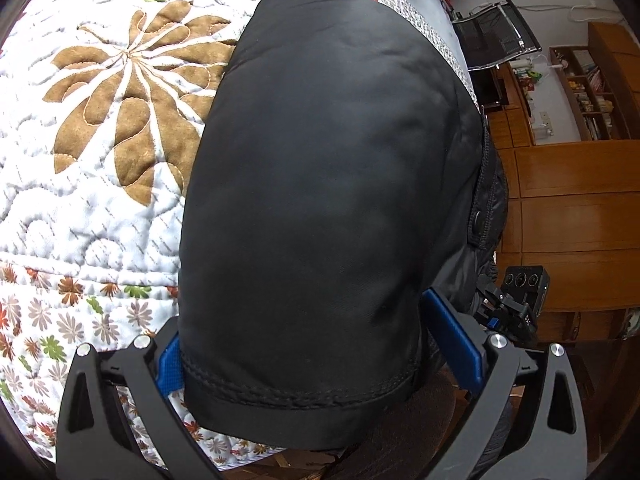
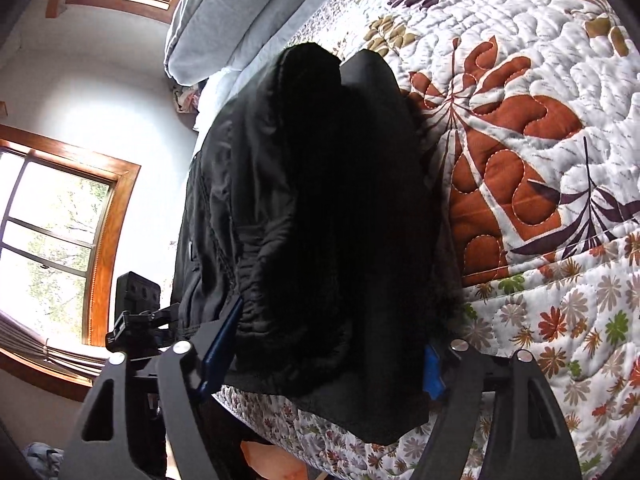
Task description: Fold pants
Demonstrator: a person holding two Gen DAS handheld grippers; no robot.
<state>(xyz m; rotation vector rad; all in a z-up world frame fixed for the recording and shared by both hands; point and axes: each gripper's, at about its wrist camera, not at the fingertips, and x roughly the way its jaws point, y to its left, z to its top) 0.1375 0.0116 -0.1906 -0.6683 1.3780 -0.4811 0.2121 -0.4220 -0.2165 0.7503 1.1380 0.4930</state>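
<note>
No writing reads; both grippers' fingers stand apart around black pants (image 1: 320,184) on the quilt (image 1: 100,128).

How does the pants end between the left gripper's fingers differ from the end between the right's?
The hem end at the left gripper is flat and smooth, with a stitched edge; the waist end at the right gripper is bunched, gathered and thicker. Both are black, lie on the quilt and fill open jaws.

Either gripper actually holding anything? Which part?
Cannot tell. The black pants sit between the wide jaws of both: left gripper at the leg hem, right gripper at the gathered waist end. Whether the pads press is unclear.
</note>
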